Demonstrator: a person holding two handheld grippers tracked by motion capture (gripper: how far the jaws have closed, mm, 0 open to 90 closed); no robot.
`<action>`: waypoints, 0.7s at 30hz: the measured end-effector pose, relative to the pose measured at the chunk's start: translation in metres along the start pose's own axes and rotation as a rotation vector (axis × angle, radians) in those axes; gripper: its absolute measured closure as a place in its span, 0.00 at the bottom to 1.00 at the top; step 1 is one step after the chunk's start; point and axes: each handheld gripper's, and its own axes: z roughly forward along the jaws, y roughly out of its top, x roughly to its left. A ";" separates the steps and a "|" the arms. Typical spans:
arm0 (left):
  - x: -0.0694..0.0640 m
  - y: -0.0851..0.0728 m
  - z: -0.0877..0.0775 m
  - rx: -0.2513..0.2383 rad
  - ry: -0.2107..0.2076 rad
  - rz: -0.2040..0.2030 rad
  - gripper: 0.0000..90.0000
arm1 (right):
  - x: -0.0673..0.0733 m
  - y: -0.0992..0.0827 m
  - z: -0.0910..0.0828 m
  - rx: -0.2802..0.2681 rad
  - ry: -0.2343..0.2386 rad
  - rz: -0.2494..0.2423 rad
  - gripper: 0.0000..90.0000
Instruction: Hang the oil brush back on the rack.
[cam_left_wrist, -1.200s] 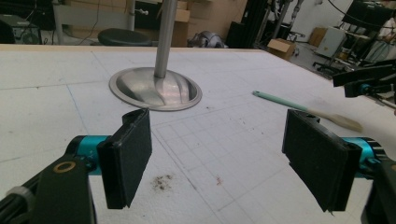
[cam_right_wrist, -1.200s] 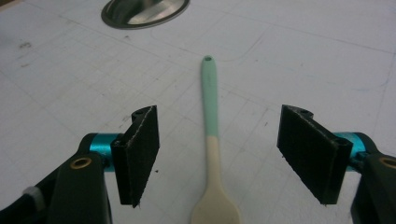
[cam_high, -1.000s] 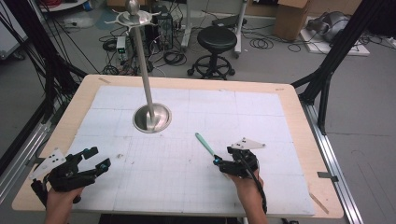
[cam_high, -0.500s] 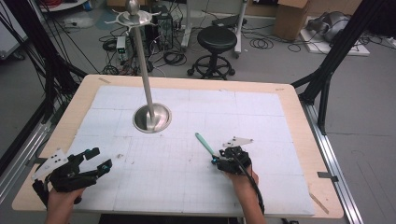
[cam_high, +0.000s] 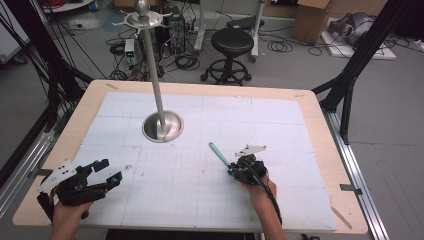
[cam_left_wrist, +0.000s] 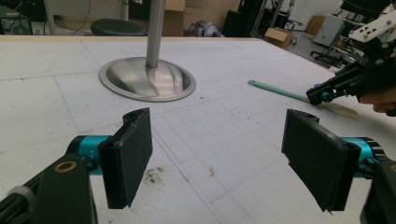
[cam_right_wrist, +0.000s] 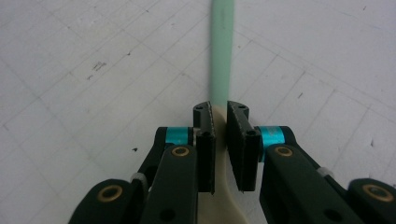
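A utensil with a green handle (cam_high: 219, 152) and a cream head lies on the white gridded sheet right of centre, handle pointing away and to the left. My right gripper (cam_high: 234, 170) has just been closing and its pads now press on the utensil (cam_right_wrist: 221, 56) where handle meets head; the right gripper (cam_right_wrist: 220, 116) hides most of the cream head. My left gripper (cam_high: 111, 171) rests at the front left, jaws wide apart with nothing between them. In the left gripper view, the left gripper (cam_left_wrist: 219, 163) faces the utensil (cam_left_wrist: 275, 89) and the right gripper (cam_left_wrist: 322, 95).
A tall metal stand with a round steel base (cam_high: 162, 126) rises from the back left of the sheet, with hooks at its top (cam_high: 142, 17). The base (cam_left_wrist: 147, 79) lies ahead of the left gripper. The wooden table edge (cam_high: 327, 145) borders the sheet.
The right gripper has slid a little left onto the utensil and its jaws have closed on it. The left gripper and the stand have kept still.
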 end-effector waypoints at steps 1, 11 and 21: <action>0.000 0.000 0.000 0.001 -0.002 0.002 0.28 | 0.001 0.000 0.000 0.002 -0.005 -0.008 0.92; 0.000 -0.001 0.003 0.015 -0.003 0.006 0.28 | -0.003 -0.002 -0.005 -0.028 0.040 0.022 0.93; -0.003 0.001 0.006 -0.001 -0.069 -0.020 0.28 | 0.003 -0.003 -0.022 -0.153 0.187 0.043 0.92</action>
